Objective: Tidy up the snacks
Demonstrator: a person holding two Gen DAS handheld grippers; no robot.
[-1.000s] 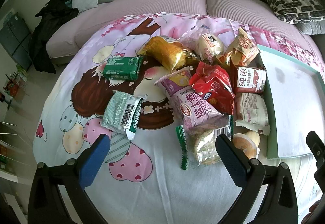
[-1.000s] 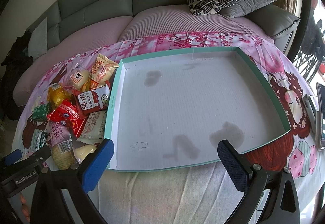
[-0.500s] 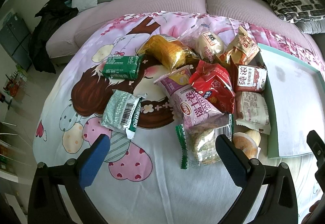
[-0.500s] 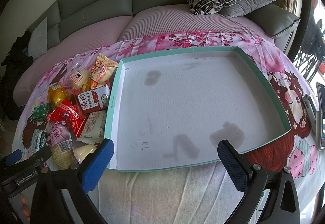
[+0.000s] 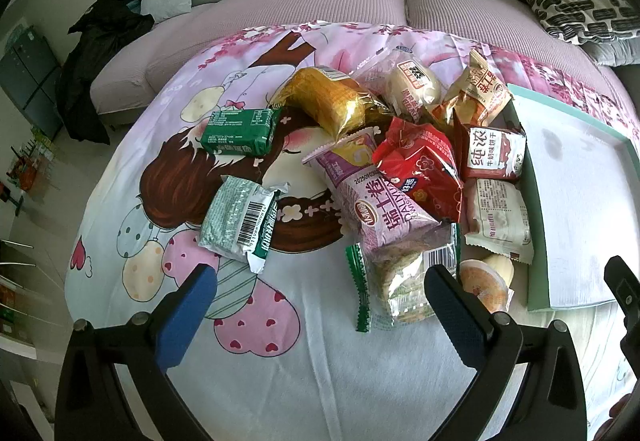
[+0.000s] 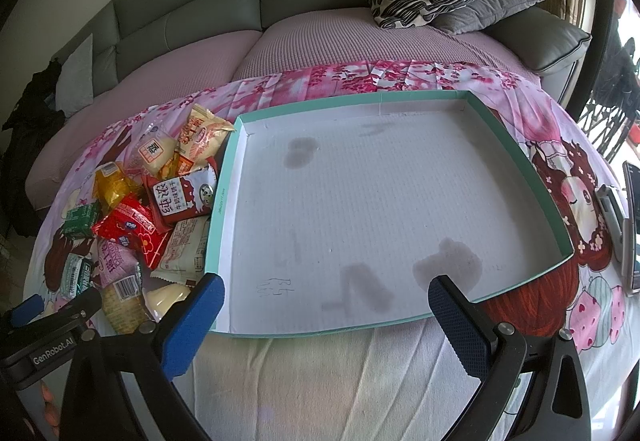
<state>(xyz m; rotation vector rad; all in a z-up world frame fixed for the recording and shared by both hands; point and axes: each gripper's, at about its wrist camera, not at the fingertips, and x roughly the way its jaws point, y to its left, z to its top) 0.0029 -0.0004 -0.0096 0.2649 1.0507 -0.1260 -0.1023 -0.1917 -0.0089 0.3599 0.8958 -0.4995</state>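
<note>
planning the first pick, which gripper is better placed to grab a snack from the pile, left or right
Left, probably. The left gripper hangs open right at the snack pile, with the clear cracker packet just ahead of its jaws. The right gripper, also open, faces the empty teal tray, with the pile off to its left.

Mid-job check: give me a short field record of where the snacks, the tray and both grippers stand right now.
surface: cartoon-print cloth over a table
snack pile: heaped on the cloth, left of the tray
outliers: green packet and silver-green packet, apart from the heap
tray: teal rim, white floor, stained, no snacks inside
left gripper: open, holding nothing, before the pile
right gripper: open, holding nothing, at the tray's near edge
</note>
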